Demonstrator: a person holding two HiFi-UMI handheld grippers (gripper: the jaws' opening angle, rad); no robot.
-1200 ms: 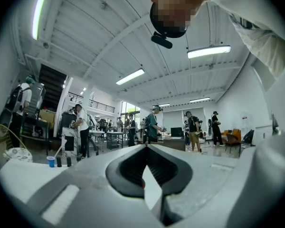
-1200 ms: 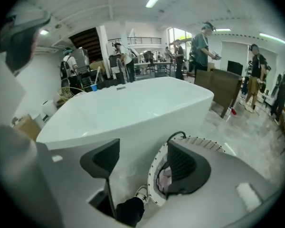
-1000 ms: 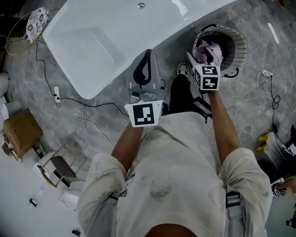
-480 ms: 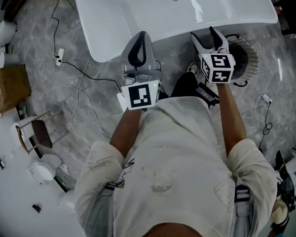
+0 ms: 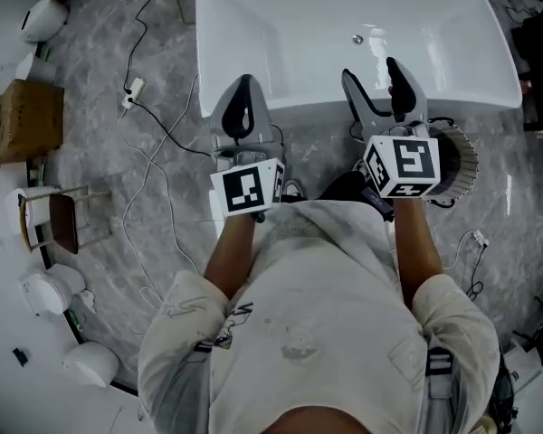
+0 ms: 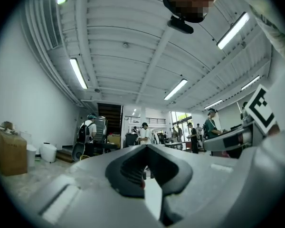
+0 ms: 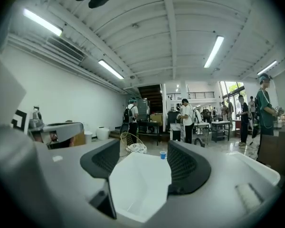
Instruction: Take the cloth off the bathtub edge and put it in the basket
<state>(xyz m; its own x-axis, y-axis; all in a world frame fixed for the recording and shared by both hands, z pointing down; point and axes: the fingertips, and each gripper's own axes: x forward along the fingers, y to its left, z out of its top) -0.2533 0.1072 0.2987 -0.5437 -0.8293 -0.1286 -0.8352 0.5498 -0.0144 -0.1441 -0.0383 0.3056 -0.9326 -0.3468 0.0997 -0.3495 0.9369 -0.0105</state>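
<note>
Head view: person stands on grey marble floor (image 5: 118,242), facing white bathtub (image 5: 253,25). Left tool (image 5: 242,84) over tub's near edge, jaws together. Right tool (image 5: 371,69) beside it, jaws apart, nothing between. Basket (image 5: 462,156) on floor near tub's right end, mostly behind right tool's marker cube; cloth hidden from sight.

Left gripper view: left tool (image 6: 145,147) pinched closed, empty, aimed across open hall.

Right gripper view: right tool (image 7: 143,147) spread fairly wide, empty. Bathtub (image 7: 137,189) shows through gap; small blue cup (image 7: 163,154) beyond tub.
</note>
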